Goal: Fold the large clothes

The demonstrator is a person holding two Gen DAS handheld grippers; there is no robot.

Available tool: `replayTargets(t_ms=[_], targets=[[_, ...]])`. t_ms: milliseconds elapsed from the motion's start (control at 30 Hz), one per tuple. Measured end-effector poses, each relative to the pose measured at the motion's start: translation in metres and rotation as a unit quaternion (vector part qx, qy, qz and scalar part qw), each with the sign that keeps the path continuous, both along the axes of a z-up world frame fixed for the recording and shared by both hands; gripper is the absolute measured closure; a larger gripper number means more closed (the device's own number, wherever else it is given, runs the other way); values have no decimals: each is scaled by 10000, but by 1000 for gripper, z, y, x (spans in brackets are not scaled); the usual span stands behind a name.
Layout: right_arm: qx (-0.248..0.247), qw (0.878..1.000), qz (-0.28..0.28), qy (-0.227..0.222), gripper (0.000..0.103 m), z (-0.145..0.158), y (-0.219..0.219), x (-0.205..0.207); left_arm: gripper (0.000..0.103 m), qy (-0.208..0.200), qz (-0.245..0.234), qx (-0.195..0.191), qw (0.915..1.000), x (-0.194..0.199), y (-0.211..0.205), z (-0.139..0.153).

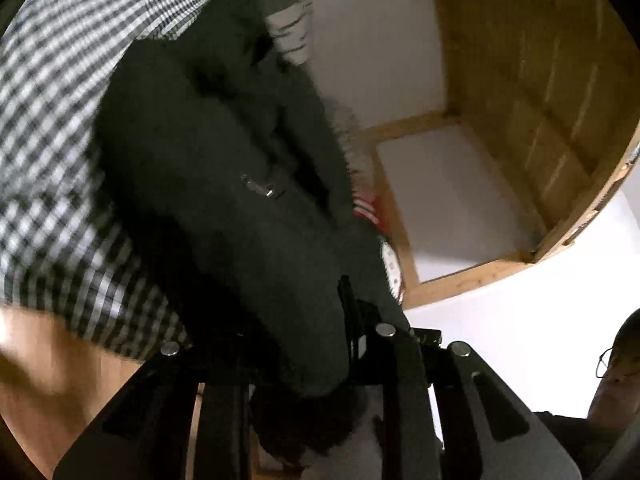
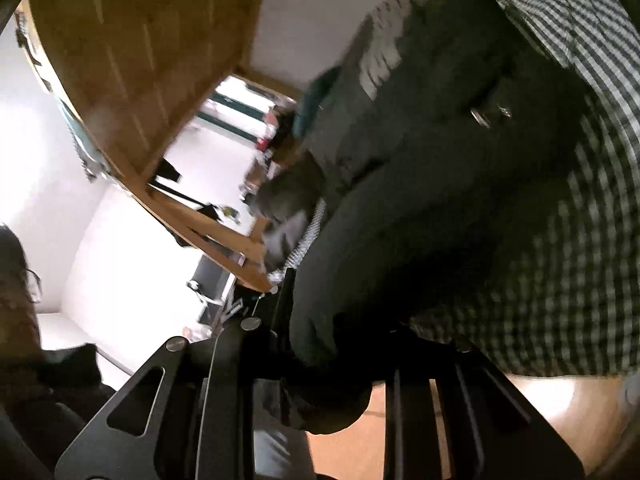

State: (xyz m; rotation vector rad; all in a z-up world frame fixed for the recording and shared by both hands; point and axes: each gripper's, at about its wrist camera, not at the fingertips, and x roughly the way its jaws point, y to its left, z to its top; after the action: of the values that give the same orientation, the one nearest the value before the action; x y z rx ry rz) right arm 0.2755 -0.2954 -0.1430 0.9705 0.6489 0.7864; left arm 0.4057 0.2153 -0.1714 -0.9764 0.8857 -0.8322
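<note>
A large dark padded jacket (image 1: 224, 184) with a metal zip pull (image 1: 260, 189) hangs lifted in front of the left wrist camera. My left gripper (image 1: 320, 344) is shut on its lower edge, and the cloth bunches between the jaws. In the right wrist view the same dark jacket (image 2: 440, 184) fills the middle, with a metal snap (image 2: 480, 116). My right gripper (image 2: 332, 344) is shut on another edge of it. Both views are tilted and blurred. The fingertips are mostly buried in cloth.
A black-and-white checked bed cover (image 1: 52, 140) lies behind the jacket and also shows in the right wrist view (image 2: 580, 200). A wooden bed frame (image 1: 528, 92) and white walls are beyond. Other clothes (image 1: 292, 28) lie on the bed. A person's face (image 1: 616, 368) is close by.
</note>
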Motion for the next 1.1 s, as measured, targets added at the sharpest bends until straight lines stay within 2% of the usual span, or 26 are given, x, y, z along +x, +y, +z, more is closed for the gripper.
replayTargets(t_ms=[167,333,567,700,800,967,1100], targets=[[473,9985,-163,-235,81,25,-8,30,83,-268,152,-130,9994,33,2,33],[716,9958,-411,-398,81,51,-22,73,83,-570,228,-206,9979,76,-2,70],[921,9924,-793,-208,81,86,-31,159,83,-819,300,-120,9961,163,-19,121],[919,9909,-976,112,81,91,-41,209,83,-756,328,54,9966,224,-32,139],[927,9874,-1149,568,81,89,-49,254,83,-530,347,213,9978,272,-40,140],[889,9770,-1427,1313,81,80,-58,330,83,-246,428,513,9975,334,-50,127],[806,9639,-1615,1957,81,67,-63,384,83,116,454,649,9968,384,-55,105]])
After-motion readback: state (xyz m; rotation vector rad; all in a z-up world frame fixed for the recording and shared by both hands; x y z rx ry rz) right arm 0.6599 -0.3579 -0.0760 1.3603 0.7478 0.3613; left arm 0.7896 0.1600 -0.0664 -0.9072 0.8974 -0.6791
